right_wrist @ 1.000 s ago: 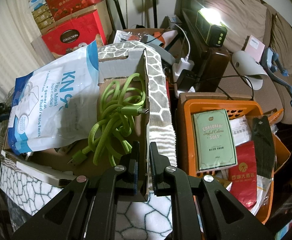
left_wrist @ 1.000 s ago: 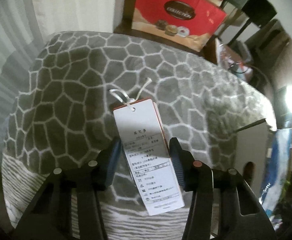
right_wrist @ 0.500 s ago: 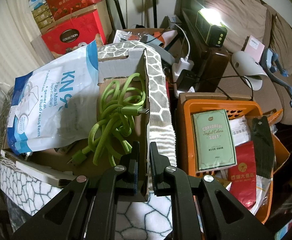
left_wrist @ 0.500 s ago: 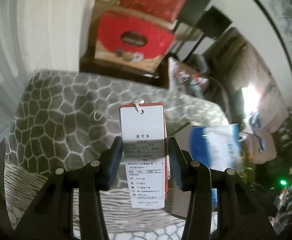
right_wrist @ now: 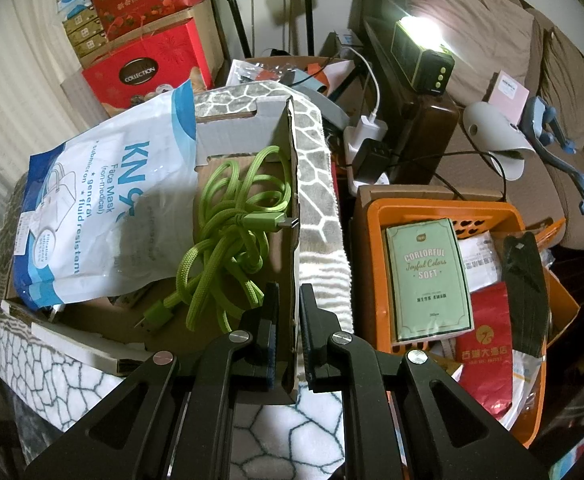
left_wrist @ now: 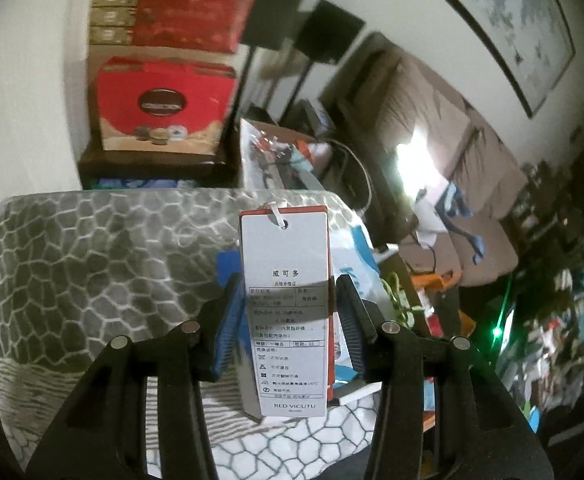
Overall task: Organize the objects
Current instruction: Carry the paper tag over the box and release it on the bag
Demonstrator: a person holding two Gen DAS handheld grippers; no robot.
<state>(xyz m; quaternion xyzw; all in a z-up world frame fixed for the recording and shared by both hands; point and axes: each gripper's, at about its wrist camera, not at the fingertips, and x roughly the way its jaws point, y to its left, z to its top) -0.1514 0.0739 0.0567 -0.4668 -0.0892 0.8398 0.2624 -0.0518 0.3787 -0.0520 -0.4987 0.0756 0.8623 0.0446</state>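
**Left gripper holds a hang tag aloft; right gripper pinches the box wall**

In the left wrist view the left gripper points slantwise downward over a grey blanket with a pale honeycomb pattern, and its two black arms rise from the bottom edge of the frame toward the centre. Its blue-padded jaws stand part-way apart and are clamped on the side edges of a stack of hang tags, which stands nearly upright in the centre of the frame. The front tag is a tall white card printed with a table of small text, care symbols and the words "RED VICUTU" at the bottom; a red-orange card shows behind its top and right edges. A white cord loops through the hole at its top. The view is somewhat blurred toward the edges.

In the right wrist view the right gripper enters from the bottom centre and tilts steeply down. Its jaws are nearly together, gripping the thin right-hand wall of a cardboard box that sits on the blanket. Inside the box, in the middle of the frame, lies a tangled lime-green braided cable. A white and blue face mask bag leans across the left part of the box. At the right of the frame sits an orange basket holding a pale green packet, a red packet and other items.
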